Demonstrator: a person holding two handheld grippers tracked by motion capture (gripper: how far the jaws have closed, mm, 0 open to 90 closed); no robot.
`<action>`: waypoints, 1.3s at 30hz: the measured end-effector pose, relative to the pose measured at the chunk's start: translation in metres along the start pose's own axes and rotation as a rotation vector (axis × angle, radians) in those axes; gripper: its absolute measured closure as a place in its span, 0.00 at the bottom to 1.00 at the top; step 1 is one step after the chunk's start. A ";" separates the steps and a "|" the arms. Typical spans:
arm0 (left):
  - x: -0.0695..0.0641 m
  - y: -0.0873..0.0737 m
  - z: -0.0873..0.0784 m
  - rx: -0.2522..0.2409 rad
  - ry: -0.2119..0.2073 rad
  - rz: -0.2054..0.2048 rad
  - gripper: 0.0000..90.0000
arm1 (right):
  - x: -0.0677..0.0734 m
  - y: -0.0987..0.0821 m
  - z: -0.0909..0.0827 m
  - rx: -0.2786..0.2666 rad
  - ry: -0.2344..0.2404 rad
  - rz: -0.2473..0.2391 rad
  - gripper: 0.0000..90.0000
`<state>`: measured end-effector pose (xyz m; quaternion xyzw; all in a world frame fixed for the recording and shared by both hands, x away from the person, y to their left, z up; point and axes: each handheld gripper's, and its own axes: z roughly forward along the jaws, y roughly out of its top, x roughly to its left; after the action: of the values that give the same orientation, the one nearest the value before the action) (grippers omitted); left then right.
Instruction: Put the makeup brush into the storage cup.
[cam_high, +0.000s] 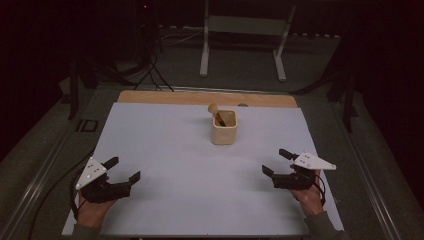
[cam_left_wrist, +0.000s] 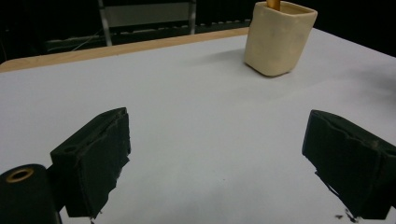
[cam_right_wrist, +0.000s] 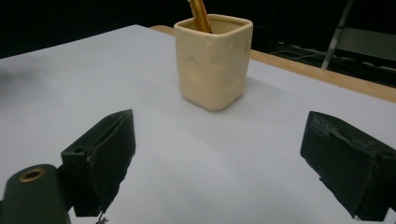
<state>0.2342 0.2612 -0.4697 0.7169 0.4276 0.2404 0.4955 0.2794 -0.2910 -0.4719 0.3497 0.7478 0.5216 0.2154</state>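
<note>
A cream square cup (cam_high: 223, 127) stands upright toward the back middle of the white board (cam_high: 165, 165). A wooden stick with a round knob (cam_high: 214, 109) leans out of it to the left. The cup (cam_left_wrist: 279, 37) is far ahead of the left gripper's jaws, and the cup (cam_right_wrist: 214, 60) with the stick (cam_right_wrist: 200, 15) is ahead of the right gripper's jaws. My left gripper (cam_high: 123, 170) rests open at the front left, nothing between its jaws. My right gripper (cam_high: 276, 162) is open at the front right, also holding nothing.
The white board lies on a wooden table whose far edge (cam_high: 200, 96) shows behind it. A metal frame stand (cam_high: 242, 40) and cables (cam_high: 150, 70) are on the dark floor beyond. A cable (cam_high: 50, 190) trails off the left gripper.
</note>
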 end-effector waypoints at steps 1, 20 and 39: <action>0.001 0.000 -0.001 -0.002 0.005 -0.003 0.10 | 0.000 -0.002 -0.002 -0.002 0.003 0.000 0.11; 0.003 -0.001 -0.002 -0.005 0.022 0.017 0.10 | 0.010 -0.026 -0.028 -0.023 -0.019 0.011 0.11; 0.007 -0.003 -0.003 -0.022 0.032 0.014 0.07 | 0.011 -0.028 -0.038 -0.046 -0.008 0.017 0.11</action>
<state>0.2344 0.2688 -0.4715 0.7104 0.4280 0.2600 0.4945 0.2372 -0.3128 -0.4839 0.3531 0.7316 0.5393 0.2218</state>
